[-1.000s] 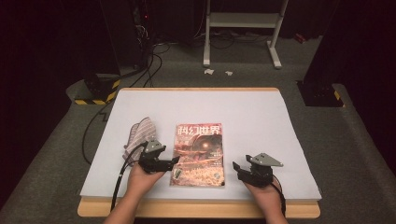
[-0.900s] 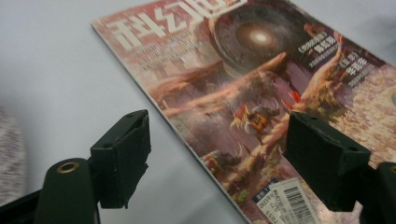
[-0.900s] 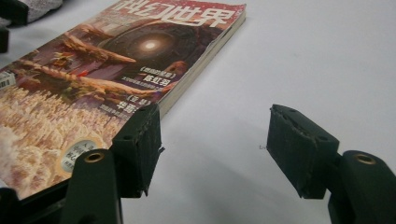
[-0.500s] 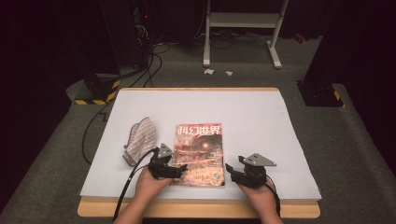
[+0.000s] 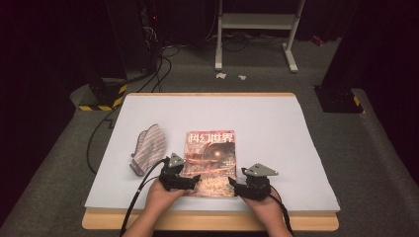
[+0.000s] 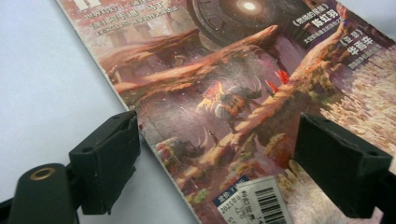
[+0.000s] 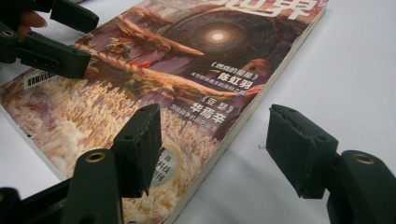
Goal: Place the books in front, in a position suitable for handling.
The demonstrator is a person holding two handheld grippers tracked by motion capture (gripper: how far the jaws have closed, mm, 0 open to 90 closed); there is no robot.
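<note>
Lying flat, magazine (image 5: 211,162) long axis runs away from person; both grippers' jaws apart.

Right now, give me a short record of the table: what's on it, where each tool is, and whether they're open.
surface: white table
magazine: flat, cover up, near front edge
mitt: striped, left of magazine, apart from it
left tool: open, straddling magazine's left edge by the barcode
right tool: open, straddling magazine's right edge
held: nothing gripped
</note>
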